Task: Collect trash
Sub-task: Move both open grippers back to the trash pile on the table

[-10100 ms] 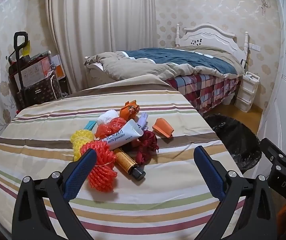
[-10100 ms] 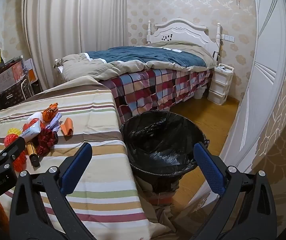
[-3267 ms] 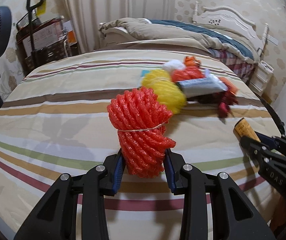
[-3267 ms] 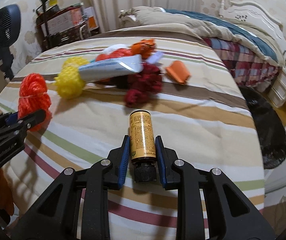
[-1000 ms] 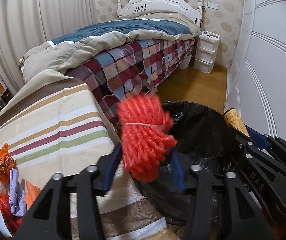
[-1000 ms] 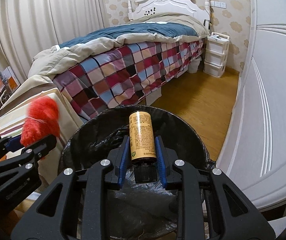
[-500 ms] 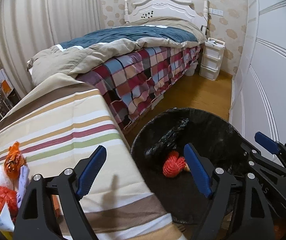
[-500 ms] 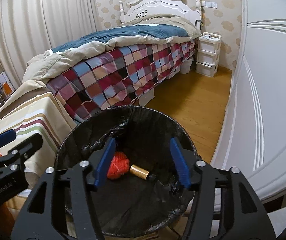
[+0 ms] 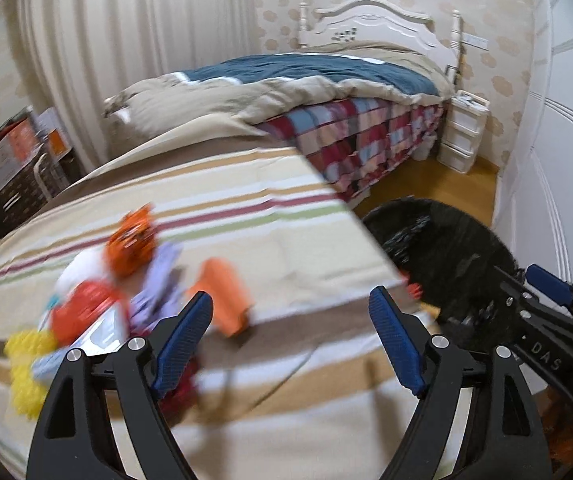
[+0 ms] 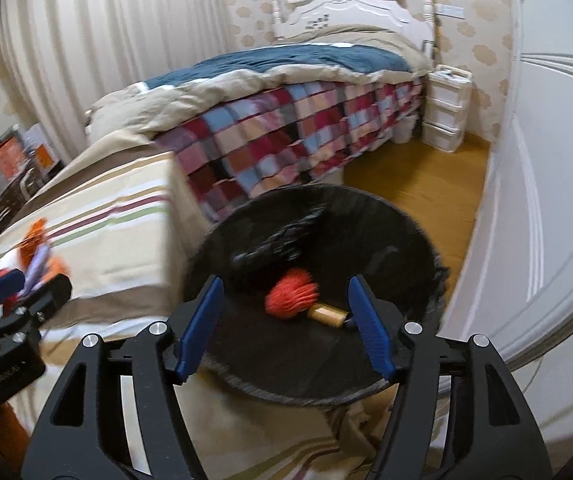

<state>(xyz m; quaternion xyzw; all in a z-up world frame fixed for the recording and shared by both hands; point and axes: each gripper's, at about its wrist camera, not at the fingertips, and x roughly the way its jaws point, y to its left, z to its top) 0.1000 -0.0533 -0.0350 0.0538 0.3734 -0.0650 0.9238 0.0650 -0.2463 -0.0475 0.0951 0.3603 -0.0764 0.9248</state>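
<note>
Striped tabletop (image 9: 278,248) and black bin (image 10: 406,240) are sitting beside a bed (image 10: 286,80).
Left tool (image 9: 290,334) is hovering spread and empty over blurred trash (image 9: 126,280); right tool (image 10: 286,322) is gaping over the bin (red mesh (image 10: 290,294) and bottle (image 10: 326,314) are lying inside).

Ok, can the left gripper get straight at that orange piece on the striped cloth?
Probably yes: the left gripper has open, empty jaws and the orange piece lies just ahead on the striped cloth, nothing between, though blurred.
</note>
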